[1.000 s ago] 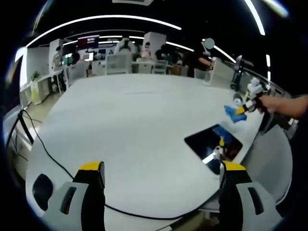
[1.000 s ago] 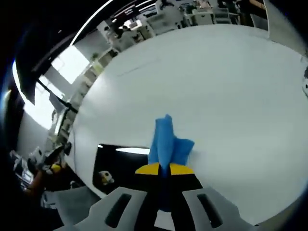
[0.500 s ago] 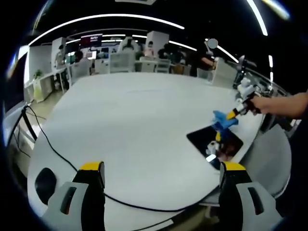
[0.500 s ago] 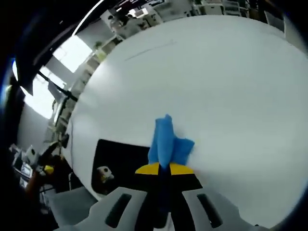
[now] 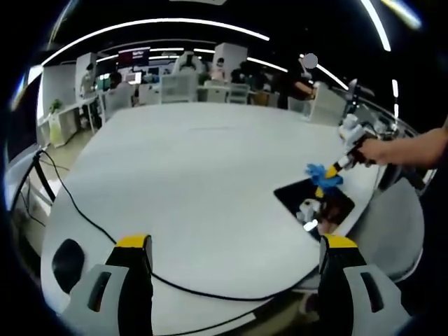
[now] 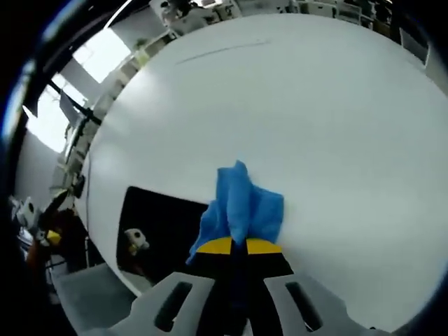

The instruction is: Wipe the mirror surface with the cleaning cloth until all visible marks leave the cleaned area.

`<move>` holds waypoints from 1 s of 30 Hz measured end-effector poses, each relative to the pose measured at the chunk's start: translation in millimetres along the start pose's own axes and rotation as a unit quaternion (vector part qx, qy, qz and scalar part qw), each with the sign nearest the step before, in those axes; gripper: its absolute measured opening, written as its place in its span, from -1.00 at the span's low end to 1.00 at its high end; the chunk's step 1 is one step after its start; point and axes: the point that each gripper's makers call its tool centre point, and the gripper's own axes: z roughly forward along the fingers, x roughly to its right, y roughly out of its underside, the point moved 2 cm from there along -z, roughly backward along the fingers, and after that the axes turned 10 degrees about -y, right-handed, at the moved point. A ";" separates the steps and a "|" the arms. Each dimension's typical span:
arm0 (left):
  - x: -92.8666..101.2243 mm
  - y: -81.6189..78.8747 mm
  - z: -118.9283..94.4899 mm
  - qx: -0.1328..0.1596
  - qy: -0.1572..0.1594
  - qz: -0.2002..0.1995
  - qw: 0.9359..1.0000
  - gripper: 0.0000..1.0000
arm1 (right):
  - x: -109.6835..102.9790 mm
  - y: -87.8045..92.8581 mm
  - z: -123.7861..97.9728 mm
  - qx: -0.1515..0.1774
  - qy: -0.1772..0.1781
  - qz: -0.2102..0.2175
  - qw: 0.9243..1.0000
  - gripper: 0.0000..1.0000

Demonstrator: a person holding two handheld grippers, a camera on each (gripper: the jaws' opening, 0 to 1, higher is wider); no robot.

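The right gripper (image 6: pixel 234 245) has its yellow-tipped jaws pinched tight on the cleaning cloth (image 6: pixel 241 208), a bunched blue wad that stands up beyond the tips. Holding it by one gathered end leaves a loose pad of fabric free to press flat, which seems the reason for the grip. The cloth sits at the edge of the mirror (image 6: pixel 164 227), a dark rectangle lying flat on the white table (image 6: pixel 315 126), and from the left gripper view the cloth (image 5: pixel 323 174) hangs over the mirror's far corner (image 5: pixel 316 201), though whether it touches the glass I cannot tell.

The left gripper (image 5: pixel 234 252) has its jaws spread wide with nothing between them (it looks parked, hovering near the table's near edge, well apart from the mirror). A black cable (image 5: pixel 105 245) trails across the table below it.

The mirror shows reflections of the gripper and a bright patch; any marks on it are too small to make out. My judgement is that wiping is only beginning at that corner, with most of the surface left to cover.
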 end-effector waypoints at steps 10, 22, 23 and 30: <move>0.7 -5.3 5.9 -0.003 0.010 0.013 1.000 0.99 | -45.1 -14.5 29.5 -0.043 -0.026 -0.017 0.999 -1.00; 3.2 -7.4 7.4 -0.003 0.016 0.020 1.000 0.99 | -89.8 -27.5 61.1 -0.045 -0.057 -0.037 0.997 -1.00; 3.8 -6.8 7.3 -0.004 0.017 0.021 1.000 0.99 | -92.3 -28.8 63.1 -0.048 -0.056 -0.040 0.997 -1.00; 4.7 -5.0 7.5 -0.004 0.018 0.017 1.000 0.99 | -129.7 -31.7 81.6 -0.068 -0.064 -0.074 0.993 -1.00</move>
